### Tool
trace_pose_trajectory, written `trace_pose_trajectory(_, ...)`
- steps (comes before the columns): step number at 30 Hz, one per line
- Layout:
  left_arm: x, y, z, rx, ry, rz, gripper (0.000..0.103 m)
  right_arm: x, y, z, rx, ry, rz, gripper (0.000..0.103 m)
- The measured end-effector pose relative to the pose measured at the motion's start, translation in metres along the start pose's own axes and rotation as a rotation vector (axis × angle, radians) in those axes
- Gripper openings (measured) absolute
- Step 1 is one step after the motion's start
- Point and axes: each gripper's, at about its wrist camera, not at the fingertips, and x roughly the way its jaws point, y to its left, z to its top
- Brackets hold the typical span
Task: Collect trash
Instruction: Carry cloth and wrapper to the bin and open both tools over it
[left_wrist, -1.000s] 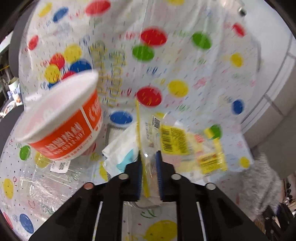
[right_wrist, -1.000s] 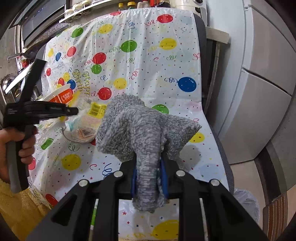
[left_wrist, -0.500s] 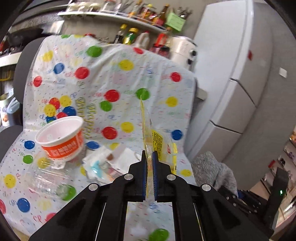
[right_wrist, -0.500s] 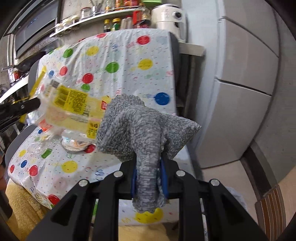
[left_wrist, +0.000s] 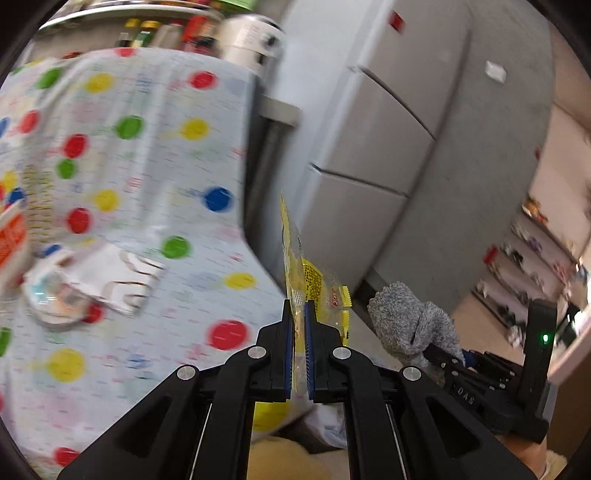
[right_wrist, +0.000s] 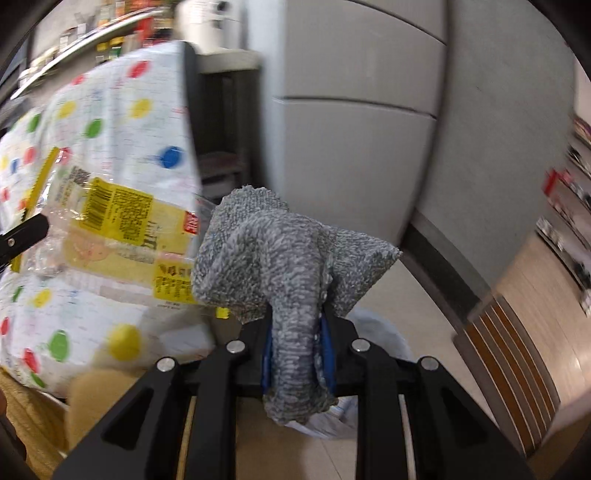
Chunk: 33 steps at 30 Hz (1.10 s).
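My left gripper is shut on a clear and yellow plastic wrapper, held edge-on in the air past the right edge of the table. The wrapper also shows flat in the right wrist view. My right gripper is shut on a grey knitted cloth, which also shows in the left wrist view. More trash lies on the dotted tablecloth: an orange cup at the left edge and crumpled white wrappers.
A grey fridge stands to the right of the table. A pale plastic bag sits on the floor below the cloth. Bottles line a shelf behind the table. A wooden floor lies at right.
Both grippers have swung right, away from the table toward the fridge and floor. The wrapper has been lifted off the table and carried along. The cloth stays gripped.
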Motion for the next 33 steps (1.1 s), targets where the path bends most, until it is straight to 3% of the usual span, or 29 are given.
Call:
trace_pose_trajectory(6, 0.070, -0.045, -0.028, 0.064, 0.158, -0.036, 0.006, 0.037, -0.061, -0.041, 0.099, 0.129, -0.075, 0.022)
trace_pose_trajectory(13, 0.145, -0.073, -0.057, 0.125, 0.310, -0.030, 0.008, 0.092, -0.087, -0.066, 0.176, 0.259, -0.078, 0.026)
trace_pose_trajectory(16, 0.165, -0.074, -0.061, 0.123, 0.364, -0.037, 0.014, 0.112, -0.092, -0.069, 0.190, 0.299, -0.059, 0.037)
trace_pose_trajectory(17, 0.169, -0.074, -0.061, 0.121, 0.373, -0.027, 0.019, 0.118, -0.096, -0.069, 0.193, 0.304, -0.058, 0.047)
trace_pose_trajectory(18, 0.172, -0.071, -0.061, 0.118, 0.379, -0.014, 0.035, 0.122, -0.098, -0.068, 0.199, 0.307, -0.058, 0.059)
trace_pose_trajectory(19, 0.173, -0.070, -0.060, 0.112, 0.378, -0.015, 0.050, 0.124, -0.098, -0.067, 0.206, 0.303, -0.049, 0.064)
trace_pose_trajectory(20, 0.173, -0.068, -0.059, 0.103, 0.373, -0.015, 0.053, 0.126, -0.099, -0.066, 0.213, 0.297, -0.041, 0.067)
trace_pose_trajectory(28, 0.128, -0.047, -0.036, 0.066, 0.286, -0.030, 0.054, 0.089, -0.094, -0.045, 0.243, 0.199, 0.001, 0.067)
trace_pose_trajectory(33, 0.072, -0.013, -0.021, 0.106, 0.209, 0.080, 0.054, 0.042, -0.065, -0.019, 0.173, 0.091, 0.035, 0.067)
